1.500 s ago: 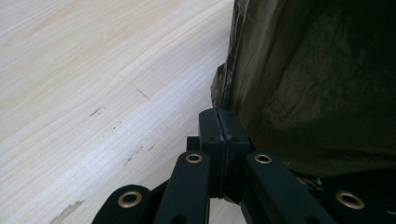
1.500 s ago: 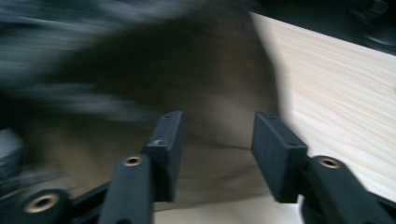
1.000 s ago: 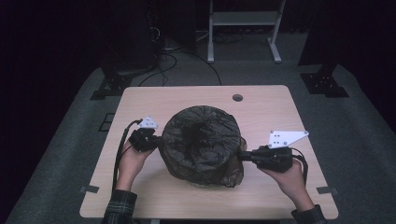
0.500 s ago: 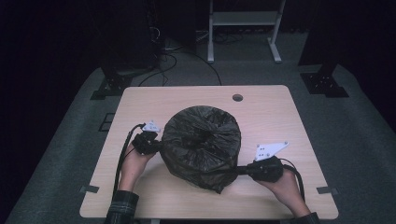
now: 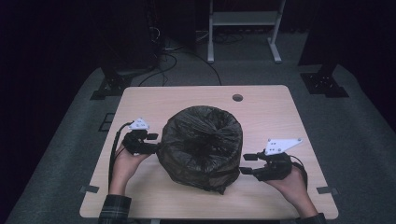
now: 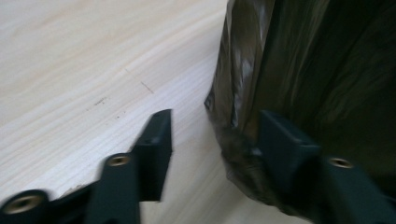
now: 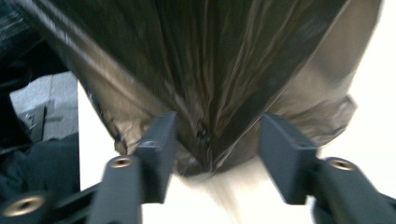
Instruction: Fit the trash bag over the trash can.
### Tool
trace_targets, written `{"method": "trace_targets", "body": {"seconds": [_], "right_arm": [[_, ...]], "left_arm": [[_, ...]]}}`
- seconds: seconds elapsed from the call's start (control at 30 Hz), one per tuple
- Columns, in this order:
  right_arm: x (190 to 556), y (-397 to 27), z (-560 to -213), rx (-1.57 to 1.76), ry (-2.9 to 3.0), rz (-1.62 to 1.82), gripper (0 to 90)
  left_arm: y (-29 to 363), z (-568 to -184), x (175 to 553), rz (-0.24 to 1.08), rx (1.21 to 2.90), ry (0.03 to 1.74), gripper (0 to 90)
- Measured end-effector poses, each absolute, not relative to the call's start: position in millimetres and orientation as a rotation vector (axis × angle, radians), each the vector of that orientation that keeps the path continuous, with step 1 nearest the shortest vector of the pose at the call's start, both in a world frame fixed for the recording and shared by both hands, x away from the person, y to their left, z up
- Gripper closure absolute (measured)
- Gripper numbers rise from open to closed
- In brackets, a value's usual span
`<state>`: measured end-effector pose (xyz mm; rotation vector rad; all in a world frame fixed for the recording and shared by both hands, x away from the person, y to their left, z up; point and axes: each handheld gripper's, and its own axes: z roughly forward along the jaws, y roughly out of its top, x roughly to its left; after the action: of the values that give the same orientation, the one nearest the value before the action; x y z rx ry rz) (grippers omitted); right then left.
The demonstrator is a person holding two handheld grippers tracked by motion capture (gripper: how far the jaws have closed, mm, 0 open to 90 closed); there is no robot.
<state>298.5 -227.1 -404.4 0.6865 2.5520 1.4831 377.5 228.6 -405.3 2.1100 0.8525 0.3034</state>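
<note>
A round bin covered by a dark, shiny plastic bag stands in the middle of the wooden table. My left gripper is at the bag's left side. Its jaws have just been opening, and the bag's lower edge hangs beside one fingertip of the left gripper. My right gripper sits just off the bag's right side, low near the table. Its jaws have just been opening too, and a loose fold of the bag hangs between the fingers of the right gripper, unpinched.
A small round hole marks the table's far edge. Beyond the table are a white stand, cables on the grey floor and dark equipment bases. Bare tabletop lies to both sides of the bag.
Both grippers have opened and let go of the bag. The right one moved down and toward the near edge, and the stretched bag has fallen back against the bin.
</note>
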Motion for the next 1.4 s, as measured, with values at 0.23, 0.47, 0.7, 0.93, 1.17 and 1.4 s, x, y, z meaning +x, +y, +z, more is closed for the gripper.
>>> {"method": "trace_targets", "body": {"seconds": [0.23,0.47,0.7,0.93,1.17,1.4], "right_arm": [[300.8,-233.9,-393.8,0.709,2.493,1.531,31.2],[301.0,-232.4,-393.9,0.713,2.504,1.513,30.8],[301.4,-233.1,-393.4,0.715,2.496,1.518,30.8],[300.1,-236.7,-389.6,0.717,2.485,1.527,29.4],[300.4,-239.6,-370.1,0.728,2.438,1.511,12.9],[301.5,-235.6,-346.1,0.678,2.41,1.511,10.2]], "left_arm": [[245.7,-387.4,362.3,0.349,2.037,0.826,17.4],[253.5,-375.2,357.7,0.358,1.972,0.807,13.1],[243.8,-360.7,366.8,0.383,1.913,0.801,7.3],[244.0,-353.1,359.4,0.421,1.87,0.789,1.3],[256.9,-365.4,333.8,0.436,1.92,0.756,0.0],[257.5,-383.6,307.7,0.426,1.989,0.713,0.0]]}}
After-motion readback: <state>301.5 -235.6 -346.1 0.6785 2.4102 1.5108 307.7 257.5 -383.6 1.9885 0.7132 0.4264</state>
